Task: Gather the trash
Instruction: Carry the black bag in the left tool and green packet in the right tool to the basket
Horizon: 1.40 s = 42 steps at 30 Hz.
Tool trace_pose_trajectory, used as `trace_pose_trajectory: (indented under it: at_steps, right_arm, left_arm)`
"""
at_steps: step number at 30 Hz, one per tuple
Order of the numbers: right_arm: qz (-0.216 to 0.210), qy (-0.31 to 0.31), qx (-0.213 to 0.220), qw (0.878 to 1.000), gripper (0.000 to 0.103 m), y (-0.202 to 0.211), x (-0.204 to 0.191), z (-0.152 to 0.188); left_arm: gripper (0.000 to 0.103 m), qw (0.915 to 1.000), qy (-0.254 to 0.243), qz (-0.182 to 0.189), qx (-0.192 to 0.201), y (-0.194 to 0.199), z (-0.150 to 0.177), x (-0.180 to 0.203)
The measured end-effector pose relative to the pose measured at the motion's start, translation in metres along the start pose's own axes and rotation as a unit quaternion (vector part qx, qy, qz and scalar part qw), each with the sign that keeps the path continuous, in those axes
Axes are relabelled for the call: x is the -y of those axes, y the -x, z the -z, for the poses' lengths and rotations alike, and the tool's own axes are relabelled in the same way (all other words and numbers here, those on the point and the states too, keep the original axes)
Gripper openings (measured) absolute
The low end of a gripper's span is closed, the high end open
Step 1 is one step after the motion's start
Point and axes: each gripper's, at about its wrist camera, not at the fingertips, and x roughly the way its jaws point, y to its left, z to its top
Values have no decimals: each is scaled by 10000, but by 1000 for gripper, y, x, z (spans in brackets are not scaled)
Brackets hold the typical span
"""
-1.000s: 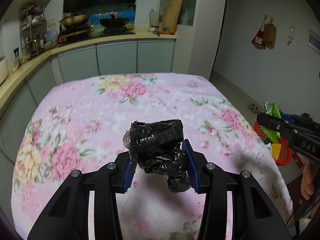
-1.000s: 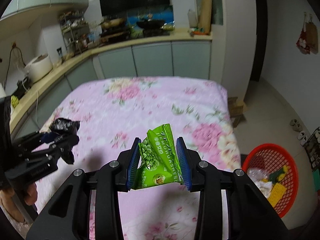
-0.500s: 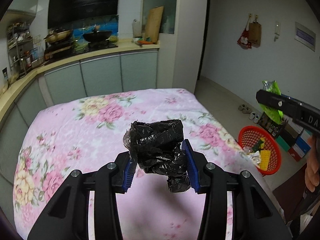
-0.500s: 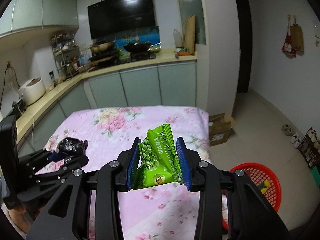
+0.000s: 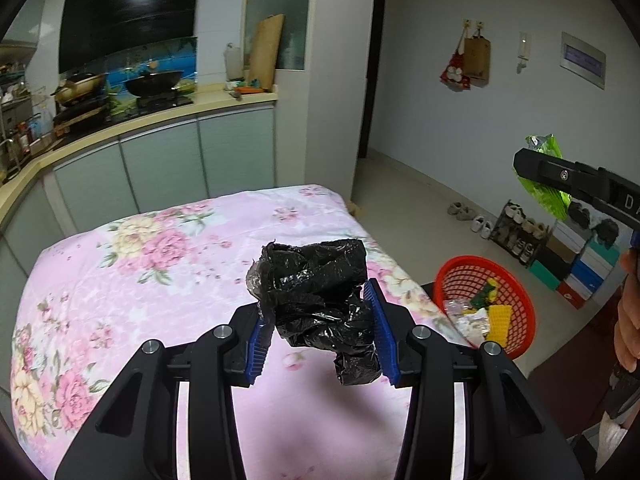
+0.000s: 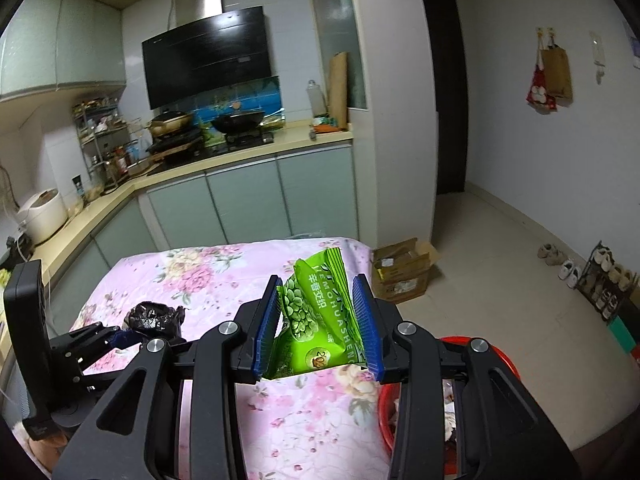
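Observation:
My left gripper (image 5: 320, 332) is shut on a crumpled black plastic bag (image 5: 316, 296) and holds it above the floral table (image 5: 160, 280). My right gripper (image 6: 318, 320) is shut on a green snack packet (image 6: 320, 320), raised above the table's right side. The red mesh basket (image 5: 516, 280) stands on the floor right of the table, with several bits of trash inside; in the right wrist view only its rim (image 6: 500, 364) shows, behind my fingers. The right gripper and its packet (image 5: 546, 184) show at the right of the left wrist view. The left gripper and black bag (image 6: 154, 320) show low left in the right wrist view.
A kitchen counter with a stove and pans (image 6: 224, 128) runs behind the table. A cardboard box (image 6: 404, 268) sits on the floor by the pillar. A shoe rack (image 5: 516, 232) and coloured boxes (image 5: 576, 272) stand along the right wall.
Both grippers have risen and swung right with their loads still held. The red basket now shows more fully in the left wrist view; more floor and wall show.

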Motion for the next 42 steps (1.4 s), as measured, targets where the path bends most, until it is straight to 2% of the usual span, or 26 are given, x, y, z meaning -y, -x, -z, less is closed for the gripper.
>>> trace_pose_trajectory:
  at_steps: [14,22,33,42]
  right_arm:
    - [422,-349,59,9985,36,11,32,4]
    - [671,-669,-6,9955,36,14,65,10]
    - [1045,-1269,-105,9864,36,16,117,18]
    - [1105,-1620,-491,9794,36,-7,143,40]
  left_arm:
    - [42,9981,-364,490,-10,-22,-18,50]
    - [42,9952,-649,720,-94,-38,-24,85]
    - [42,9879,-866,1199,-477,-81,-26,133]
    - [42,9807,-1185,1252,-922,-124,-7,170]
